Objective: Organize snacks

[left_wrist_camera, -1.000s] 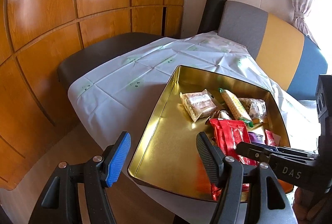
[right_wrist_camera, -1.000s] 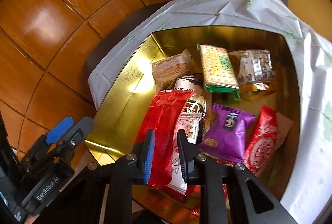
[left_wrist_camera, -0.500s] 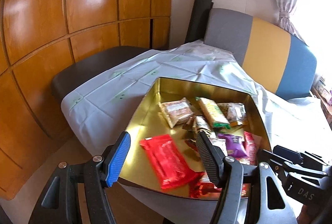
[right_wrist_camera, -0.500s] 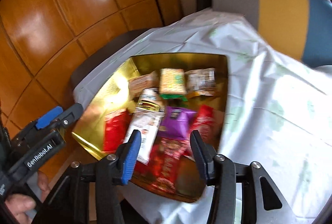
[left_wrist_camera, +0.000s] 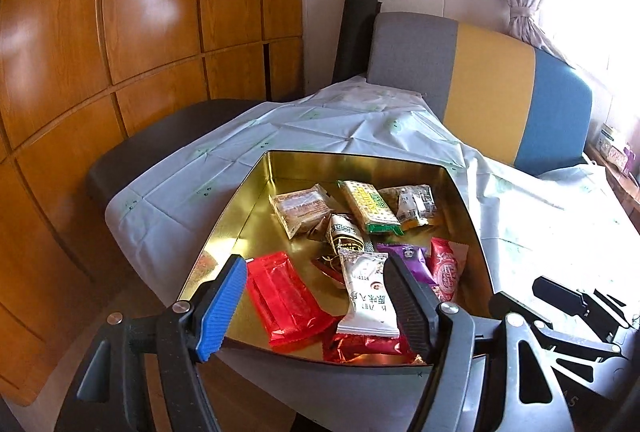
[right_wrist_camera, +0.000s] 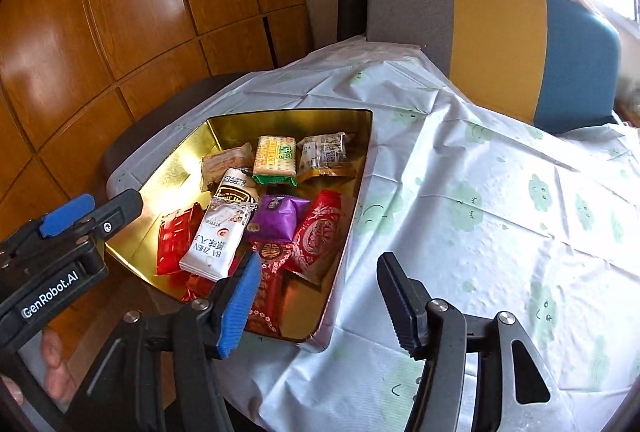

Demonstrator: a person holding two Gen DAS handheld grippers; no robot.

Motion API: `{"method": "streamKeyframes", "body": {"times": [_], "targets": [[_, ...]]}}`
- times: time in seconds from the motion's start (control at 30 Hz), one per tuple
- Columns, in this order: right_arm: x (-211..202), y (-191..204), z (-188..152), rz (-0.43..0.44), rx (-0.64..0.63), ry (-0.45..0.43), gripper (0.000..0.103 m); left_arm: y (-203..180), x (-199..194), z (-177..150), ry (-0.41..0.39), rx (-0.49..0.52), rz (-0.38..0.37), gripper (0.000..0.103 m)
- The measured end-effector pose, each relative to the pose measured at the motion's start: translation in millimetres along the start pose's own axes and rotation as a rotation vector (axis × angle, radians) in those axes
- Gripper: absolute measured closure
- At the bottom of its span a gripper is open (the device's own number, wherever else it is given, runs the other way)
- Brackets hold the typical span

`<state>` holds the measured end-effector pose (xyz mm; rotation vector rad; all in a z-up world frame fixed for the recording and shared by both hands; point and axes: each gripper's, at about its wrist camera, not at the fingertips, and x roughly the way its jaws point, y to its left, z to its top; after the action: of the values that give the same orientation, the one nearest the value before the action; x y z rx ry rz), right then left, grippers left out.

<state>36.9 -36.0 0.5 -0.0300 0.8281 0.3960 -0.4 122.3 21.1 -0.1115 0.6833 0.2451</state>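
A gold tin tray (left_wrist_camera: 256, 200) (right_wrist_camera: 362, 152) on the table holds several wrapped snacks. Among them are a plain red packet (left_wrist_camera: 284, 300) (right_wrist_camera: 174, 240) at its left, a white packet (left_wrist_camera: 366, 292) (right_wrist_camera: 218, 236), a purple one (right_wrist_camera: 278, 218) and a green cracker pack (right_wrist_camera: 276, 160). My left gripper (left_wrist_camera: 316, 308) hovers before the tray's near edge, its jaws opening with nothing gripped. My right gripper (right_wrist_camera: 318, 298) hangs over the tray's near right corner and the cloth. Its jaws are also opening and hold nothing.
A pale tablecloth (right_wrist_camera: 480, 192) with green prints covers the table right of the tray. Behind stand a grey, yellow and blue seat back (left_wrist_camera: 480, 80), a black roll (left_wrist_camera: 356, 32) and wooden wall panels (left_wrist_camera: 120, 32). A hand (right_wrist_camera: 52, 360) holds the left gripper.
My right gripper let go of the red packet, which now lies in the tray's left part, and its jaws spread. Both grippers drew back from the tray.
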Motion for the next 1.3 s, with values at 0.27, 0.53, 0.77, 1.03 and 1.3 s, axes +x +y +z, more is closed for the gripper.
{"method": "streamKeyframes", "body": {"times": [0.27, 0.53, 0.77, 1.03, 1.3], "targets": [[-3.0, -1.7, -2.2, -0.006, 0.011, -0.007, 0.041, -3.8, -0.2, -0.7, -0.004, 0.009, 0.032, 0.031], [-2.7, -0.3, -2.9, -0.004, 0.009, -0.004, 0.038, -0.3, 1.4, -1.4, 0.003, -0.011, 0.063, 0.031], [-2.6, 1.3, -3.5, -0.007, 0.007, -0.009, 0.037, 0.4, -3.9, -0.9, -0.030, -0.006, 0.079, 0.031], [-2.8, 1.7, -3.3, -0.008, 0.008, -0.010, 0.037, -0.2, -4.4, -0.2, -0.034, -0.002, 0.083, 0.031], [-2.2, 1.9, -2.8, -0.009, 0.007, -0.009, 0.035, 0.6, -5.1, -0.4, -0.038, 0.000, 0.090, 0.031]]}}
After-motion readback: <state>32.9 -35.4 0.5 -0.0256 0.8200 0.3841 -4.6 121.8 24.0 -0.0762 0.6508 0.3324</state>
